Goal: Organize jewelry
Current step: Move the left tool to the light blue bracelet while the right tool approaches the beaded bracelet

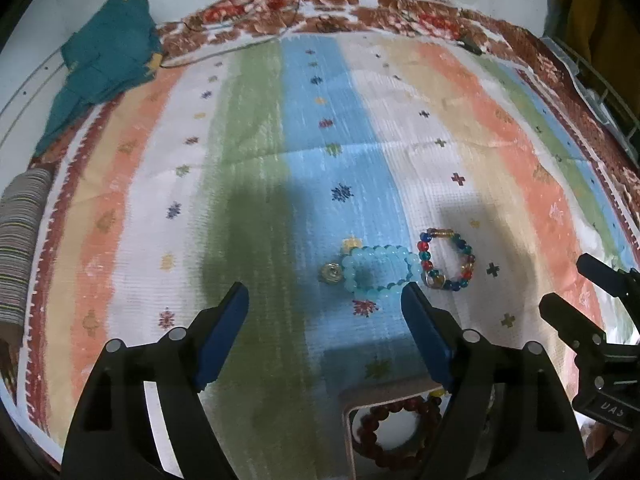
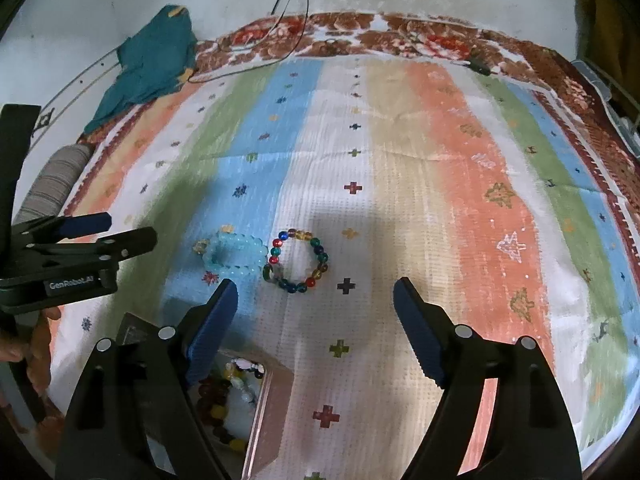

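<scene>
A pale blue bead bracelet (image 1: pixel 378 272) (image 2: pixel 234 256) lies on the striped cloth, touching a multicoloured bead bracelet (image 1: pixel 448 260) (image 2: pixel 298 262) on its right. My left gripper (image 1: pixel 325 300) is open above the cloth, the blue bracelet just beyond its right finger. My right gripper (image 2: pixel 314 294) is open too, the multicoloured bracelet just ahead of its gap. A small box (image 1: pixel 348 432) (image 2: pixel 264 404) near the front holds a dark red bead bracelet (image 1: pixel 394 436) and other beads. Each gripper shows at the edge of the other's view.
A small gold round piece (image 1: pixel 331 272) lies left of the blue bracelet. A teal cloth (image 1: pixel 104 64) lies at the far left corner, a striped roll (image 1: pixel 20 248) at the left edge, thin cables (image 2: pixel 296 8) at the back. A hand (image 2: pixel 38 344) holds the left gripper.
</scene>
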Available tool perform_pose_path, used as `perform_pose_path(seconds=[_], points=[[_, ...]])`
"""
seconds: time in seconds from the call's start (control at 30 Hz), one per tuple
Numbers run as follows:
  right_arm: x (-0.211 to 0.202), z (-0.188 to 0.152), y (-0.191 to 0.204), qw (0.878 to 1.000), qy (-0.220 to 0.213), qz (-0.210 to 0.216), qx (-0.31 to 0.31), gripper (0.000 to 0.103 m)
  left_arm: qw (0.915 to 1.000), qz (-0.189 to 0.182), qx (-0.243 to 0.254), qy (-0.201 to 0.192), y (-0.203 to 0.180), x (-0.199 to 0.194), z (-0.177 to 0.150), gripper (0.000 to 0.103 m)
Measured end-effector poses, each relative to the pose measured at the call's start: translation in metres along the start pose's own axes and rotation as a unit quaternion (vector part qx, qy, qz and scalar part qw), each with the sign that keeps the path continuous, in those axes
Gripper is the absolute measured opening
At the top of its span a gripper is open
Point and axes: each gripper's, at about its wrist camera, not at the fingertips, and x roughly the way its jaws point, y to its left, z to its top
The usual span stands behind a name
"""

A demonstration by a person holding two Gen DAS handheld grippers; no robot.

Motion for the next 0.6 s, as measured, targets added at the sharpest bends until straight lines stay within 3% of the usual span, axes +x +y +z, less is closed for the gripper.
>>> perform_pose_path(seconds=[0.6], points=[[0.047,0.009,-0.006,0.999,0.046,0.0,0.01,0.08,0.999,-0.015,0.015,0.039,-0.003,0.041,0.016,0.078]])
